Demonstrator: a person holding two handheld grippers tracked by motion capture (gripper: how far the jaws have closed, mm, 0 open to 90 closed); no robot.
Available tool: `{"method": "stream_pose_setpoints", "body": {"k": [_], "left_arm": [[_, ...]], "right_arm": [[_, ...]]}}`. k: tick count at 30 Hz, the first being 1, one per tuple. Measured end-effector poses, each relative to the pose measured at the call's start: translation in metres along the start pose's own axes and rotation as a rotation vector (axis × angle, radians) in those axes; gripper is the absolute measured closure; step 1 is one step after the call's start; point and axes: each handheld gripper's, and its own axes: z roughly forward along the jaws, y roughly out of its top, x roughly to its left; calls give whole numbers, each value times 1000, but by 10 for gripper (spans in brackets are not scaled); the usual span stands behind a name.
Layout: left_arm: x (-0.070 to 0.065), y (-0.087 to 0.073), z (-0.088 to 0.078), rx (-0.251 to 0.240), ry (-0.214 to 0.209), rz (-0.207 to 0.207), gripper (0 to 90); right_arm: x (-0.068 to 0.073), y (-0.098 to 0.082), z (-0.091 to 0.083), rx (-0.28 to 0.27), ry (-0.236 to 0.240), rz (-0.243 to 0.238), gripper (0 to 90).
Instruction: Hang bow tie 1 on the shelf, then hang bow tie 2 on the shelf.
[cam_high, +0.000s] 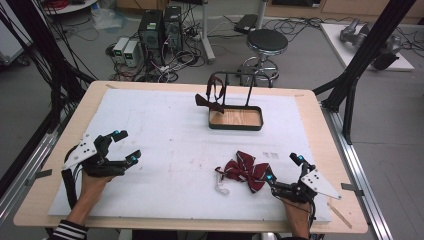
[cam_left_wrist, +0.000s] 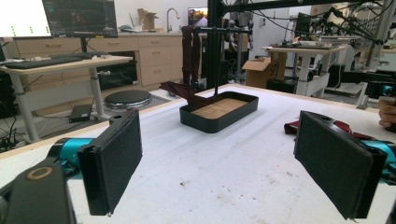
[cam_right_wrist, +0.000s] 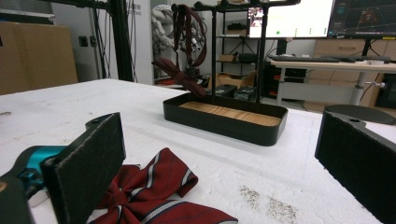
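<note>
A dark red striped bow tie (cam_high: 246, 171) (cam_right_wrist: 154, 193) lies on the white mat near the front right, its white strap clip (cam_high: 221, 188) beside it. My right gripper (cam_high: 285, 168) (cam_right_wrist: 219, 163) is open just right of it, one jaw close to the bow's edge. A second dark red bow tie (cam_high: 210, 102) (cam_right_wrist: 180, 74) (cam_left_wrist: 180, 91) hangs by its strap from a black rack (cam_high: 235, 82) standing in a black wood-floored tray (cam_high: 235, 126) (cam_right_wrist: 224, 126) (cam_left_wrist: 219, 122). My left gripper (cam_high: 126, 146) (cam_left_wrist: 219, 163) is open at the left, holding nothing.
The white foam mat (cam_high: 165, 135) covers most of the wooden table (cam_high: 40, 200). Behind the table stand a round stool (cam_high: 266, 42), computer towers (cam_high: 160, 27) and floor cables. Black frame posts (cam_high: 360, 55) rise at the right.
</note>
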Motion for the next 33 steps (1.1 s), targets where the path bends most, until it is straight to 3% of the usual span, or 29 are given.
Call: {"method": "stream_pose_setpoints", "body": {"k": [5,12,24,28,33], "left_arm": [[1,-10,-3,-36,27,-16,156],[7,-12,-7,-41,56,-27,157],[7,-15,-4,-23,59,-28,157],[7,-15,-4,-26,56,-33,157],[8,-17,-3,-19,58,-39,157]], "right_arm": [[0,0,0,2,0,-1,7],[-1,0,0,-5,-2,-7,7],[-3,1,0,-6,16,16,7],[-5,4,-2,-29,13,21,7],[-4,16,-3,-28,55,35,7]]}}
